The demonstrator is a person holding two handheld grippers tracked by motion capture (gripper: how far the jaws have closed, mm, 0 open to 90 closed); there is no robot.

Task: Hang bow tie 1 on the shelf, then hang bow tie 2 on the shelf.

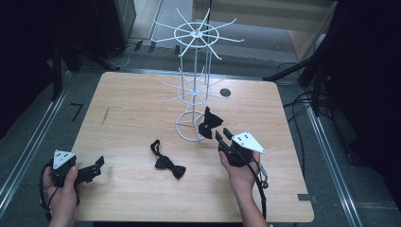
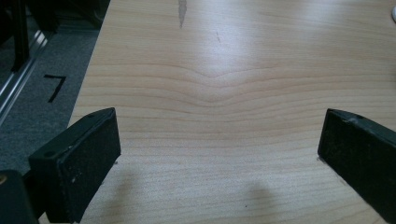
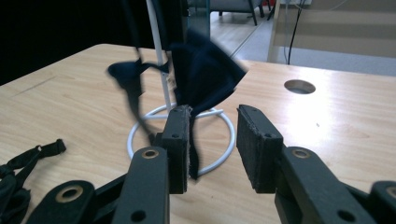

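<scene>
A white wire rack (image 1: pixel 194 85) stands at the middle of the wooden table (image 1: pixel 142 109). A black bow tie (image 1: pixel 209 122) hangs by the rack's base ring, its strap running up past the pole (image 3: pixel 156 42). In the right gripper view this bow tie (image 3: pixel 201 74) looks blurred, and its lower tip drops between the jaws and lies against the left pad (image 3: pixel 180 140). My right gripper (image 3: pixel 214 114) is open, the other pad clear of the cloth. A second bow tie (image 1: pixel 166 163) lies flat on the table. My left gripper (image 1: pixel 99 163) rests open at the front left.
A round hole (image 1: pixel 225 92) sits in the tabletop behind the rack, to its right. The rack's spokes reach out at two heights above the table. Cables and dark frames line the floor on both sides. In the left gripper view, bare wood (image 2: pixel 210 70) lies between the jaws.
</scene>
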